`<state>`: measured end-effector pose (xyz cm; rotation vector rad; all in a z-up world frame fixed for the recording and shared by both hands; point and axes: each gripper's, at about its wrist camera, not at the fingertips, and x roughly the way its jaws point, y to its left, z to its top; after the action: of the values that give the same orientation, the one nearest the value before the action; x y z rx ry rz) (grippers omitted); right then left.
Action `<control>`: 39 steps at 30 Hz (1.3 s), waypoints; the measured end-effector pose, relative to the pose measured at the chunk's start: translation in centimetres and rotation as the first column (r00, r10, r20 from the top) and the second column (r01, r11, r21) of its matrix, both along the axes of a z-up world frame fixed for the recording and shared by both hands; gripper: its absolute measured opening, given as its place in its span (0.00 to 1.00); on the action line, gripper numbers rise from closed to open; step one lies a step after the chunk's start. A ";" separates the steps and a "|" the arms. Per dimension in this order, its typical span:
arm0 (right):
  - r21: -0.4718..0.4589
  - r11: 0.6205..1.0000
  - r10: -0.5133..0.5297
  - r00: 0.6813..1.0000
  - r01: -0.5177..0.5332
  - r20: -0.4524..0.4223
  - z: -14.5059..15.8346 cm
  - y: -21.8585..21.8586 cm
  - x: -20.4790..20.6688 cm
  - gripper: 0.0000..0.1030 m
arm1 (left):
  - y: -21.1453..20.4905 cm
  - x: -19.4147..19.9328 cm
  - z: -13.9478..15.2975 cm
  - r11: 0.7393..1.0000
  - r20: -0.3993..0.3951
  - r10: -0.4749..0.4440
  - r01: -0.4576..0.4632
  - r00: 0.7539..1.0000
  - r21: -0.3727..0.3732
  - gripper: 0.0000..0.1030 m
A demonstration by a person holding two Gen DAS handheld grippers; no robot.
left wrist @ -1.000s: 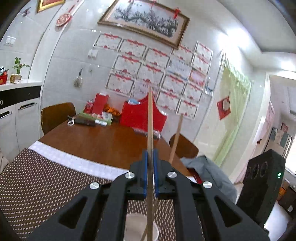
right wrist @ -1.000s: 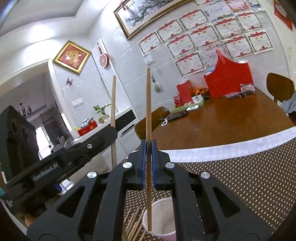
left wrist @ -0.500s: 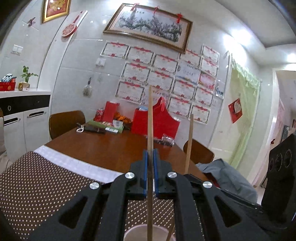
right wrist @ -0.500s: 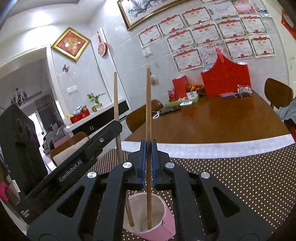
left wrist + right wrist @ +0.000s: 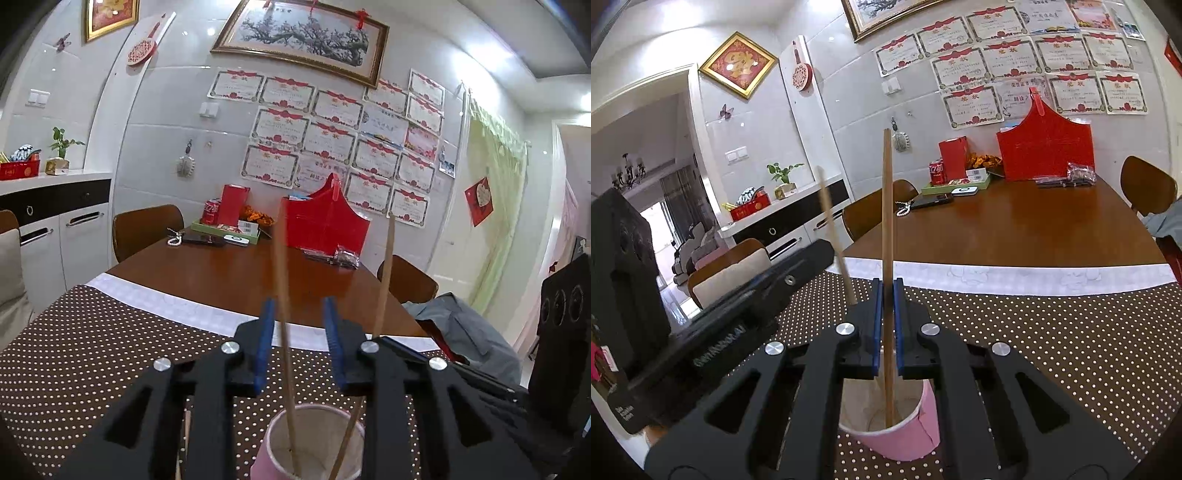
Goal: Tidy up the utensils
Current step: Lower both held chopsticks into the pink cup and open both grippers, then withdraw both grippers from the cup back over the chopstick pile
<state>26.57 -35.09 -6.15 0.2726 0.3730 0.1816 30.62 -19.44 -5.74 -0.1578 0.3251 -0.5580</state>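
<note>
1. Left gripper (image 5: 298, 332): jaws opening, blue pads standing apart. One wooden chopstick (image 5: 282, 295) runs up between them, near the left pad, with clear space to the right pad; contact with the left pad cannot be made out.
2. That chopstick leans a little to the left at its top; its lower end sits inside the pink paper cup (image 5: 314, 443).
3. Right gripper (image 5: 886, 325): pads pressed narrow on a second chopstick (image 5: 887, 240), held close to upright. Lower end is down inside the cup (image 5: 897, 435), at or near the bottom.
4. In the left wrist view the right-hand chopstick (image 5: 384, 277) stands to the right, also dropping into the cup; the right gripper's black body is partly seen behind the left one's right finger.
5. In the right wrist view the left gripper's black body (image 5: 738, 314) comes in from the left, its chopstick (image 5: 834, 240) slanting, blurred.
6. Cup stands upright on a brown polka-dot cloth (image 5: 1052, 332), directly below both grippers.
7. Loose chopstick ends lie on the cloth left of the cup in the left wrist view, mostly hidden by the gripper.
8. Beyond the cloth: bare wooden table (image 5: 1015, 229), red gift bag (image 5: 1045, 147), cola can (image 5: 936, 171)
</note>
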 end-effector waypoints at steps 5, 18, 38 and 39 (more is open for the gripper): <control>-0.020 1.000 -0.005 1.000 0.004 -0.014 -0.2 0.5 -0.6 0.06 | 1.6 -1.1 0.3 0.999 -0.008 0.042 -0.042 0.999 0.034 0.33; -0.077 0.997 -0.028 0.999 0.025 -0.036 -0.5 2.3 -1.5 0.07 | 6.0 -4.6 1.4 0.969 0.057 0.193 -0.199 0.980 0.144 0.47; -0.175 0.972 -0.144 0.986 0.156 0.080 2.4 7.7 -8.3 0.49 | 15.2 -8.4 1.6 0.945 0.016 0.234 -0.231 0.972 0.231 0.55; -0.183 0.970 -0.144 0.986 0.158 0.084 2.6 8.1 -8.6 0.49 | 15.9 -8.4 1.5 0.943 0.001 0.230 -0.224 0.973 0.245 0.56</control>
<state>17.98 -27.00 -3.57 0.1054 0.2956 0.0052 22.23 -3.51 -4.28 0.0356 0.3938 -0.2836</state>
